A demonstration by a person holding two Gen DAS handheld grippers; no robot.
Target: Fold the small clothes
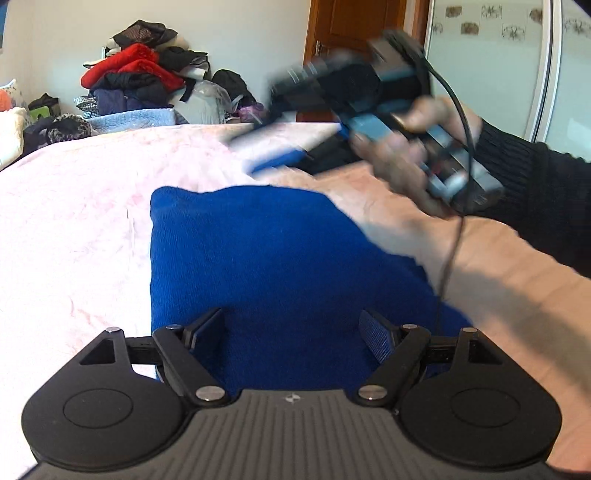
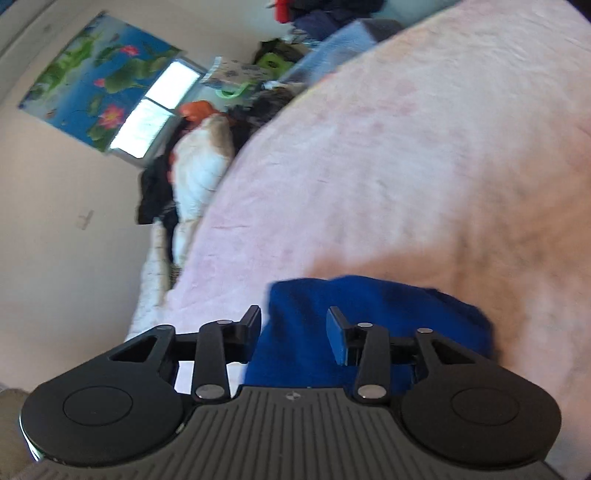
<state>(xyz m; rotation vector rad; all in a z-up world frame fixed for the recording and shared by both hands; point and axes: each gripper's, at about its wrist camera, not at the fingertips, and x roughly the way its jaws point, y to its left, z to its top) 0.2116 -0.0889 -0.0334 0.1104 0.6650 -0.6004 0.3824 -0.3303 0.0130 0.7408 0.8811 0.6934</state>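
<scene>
A blue cloth point(image 1: 266, 266) is spread on a pink bed point(image 1: 74, 221), folded into a rough block with its far edge toward 12 o'clock in the left wrist view. The left hand-held gripper point(image 1: 293, 334) is held low over the near end of the cloth, its jaws set wide apart with nothing between them but the cloth beneath; whether the fingers point(image 1: 375, 338) touch the fabric cannot be told. At 2 o'clock in the same view the right hand-held gripper point(image 1: 258, 147) is seen blurred, raised above the bed and gripped by a hand point(image 1: 402, 155) in a black sleeve, with a cable point(image 1: 452, 236) hanging from it. In the right wrist view the right hand-held gripper point(image 2: 293, 334) is seen tilted, its jaws partly open and empty, with the cloth point(image 2: 369, 314) below and behind them. A pile of clothes point(image 1: 140, 74) is stacked beyond the bed at 11 o'clock, and a door point(image 1: 351, 29) stands at 1 o'clock.
</scene>
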